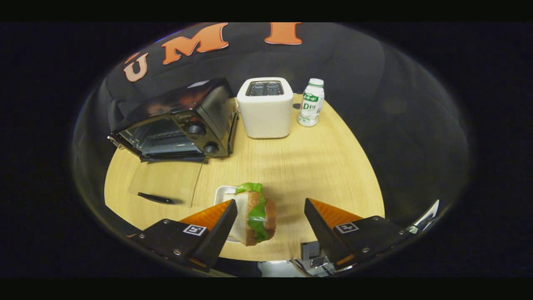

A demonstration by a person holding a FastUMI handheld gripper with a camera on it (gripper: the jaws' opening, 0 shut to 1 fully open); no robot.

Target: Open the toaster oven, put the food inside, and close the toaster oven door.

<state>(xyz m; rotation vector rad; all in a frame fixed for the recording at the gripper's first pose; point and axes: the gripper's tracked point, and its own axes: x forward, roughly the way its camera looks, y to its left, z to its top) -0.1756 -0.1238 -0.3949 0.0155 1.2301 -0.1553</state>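
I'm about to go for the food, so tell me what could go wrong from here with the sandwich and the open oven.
The gripper is open with the sandwich between its fingers, beside the left one. A squeeze could push out the lettuce or tip it off the small white plate. The toaster oven door lies flat on the table, so a low carry might clip it. The white toaster stands close to the oven, leaving little room on that side.

A staged recording booth, not a real kitchen: black cloth wall behind a small wooden table holding a toaster oven, toaster and bottle.
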